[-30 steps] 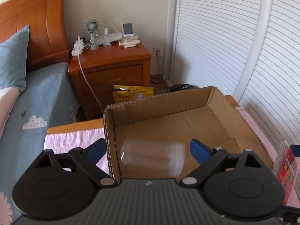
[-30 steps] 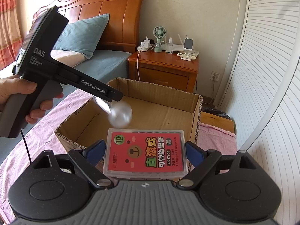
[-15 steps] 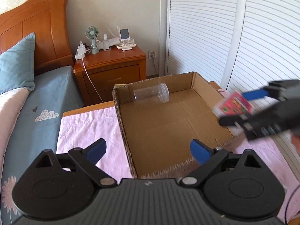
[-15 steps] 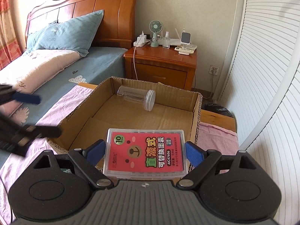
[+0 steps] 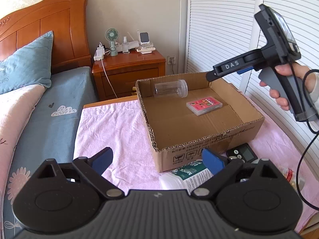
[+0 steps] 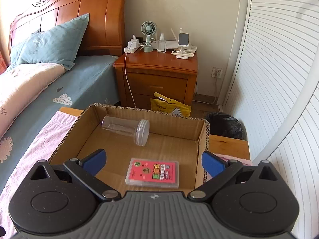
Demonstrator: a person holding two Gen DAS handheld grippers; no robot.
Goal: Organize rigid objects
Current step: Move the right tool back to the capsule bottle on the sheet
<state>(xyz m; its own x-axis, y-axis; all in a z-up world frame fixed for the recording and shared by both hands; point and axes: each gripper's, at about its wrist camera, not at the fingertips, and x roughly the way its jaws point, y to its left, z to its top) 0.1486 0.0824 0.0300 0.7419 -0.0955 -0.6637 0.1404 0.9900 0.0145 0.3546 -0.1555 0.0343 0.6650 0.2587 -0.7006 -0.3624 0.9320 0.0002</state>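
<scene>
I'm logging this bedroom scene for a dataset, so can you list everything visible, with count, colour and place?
cardboard box: one, brown, on the pink cloth
clear jar: one, transparent, lying on its side in the box by the far wall
pink card case: one, pink in clear plastic, flat on the box floor
white bottle: one, green label, lying in front of the box
black timer: one, beside the bottle
nightstand: one, wooden, with a green fan
blue pillow: one, on the bed
left gripper: open, nothing between its jaws
right gripper: jaws opening, above the case

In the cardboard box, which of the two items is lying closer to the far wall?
The clear plastic jar, on its side along the far wall of the cardboard box. The flat pink-labelled case lies nearer the middle of the floor, closer to the right gripper.
</scene>
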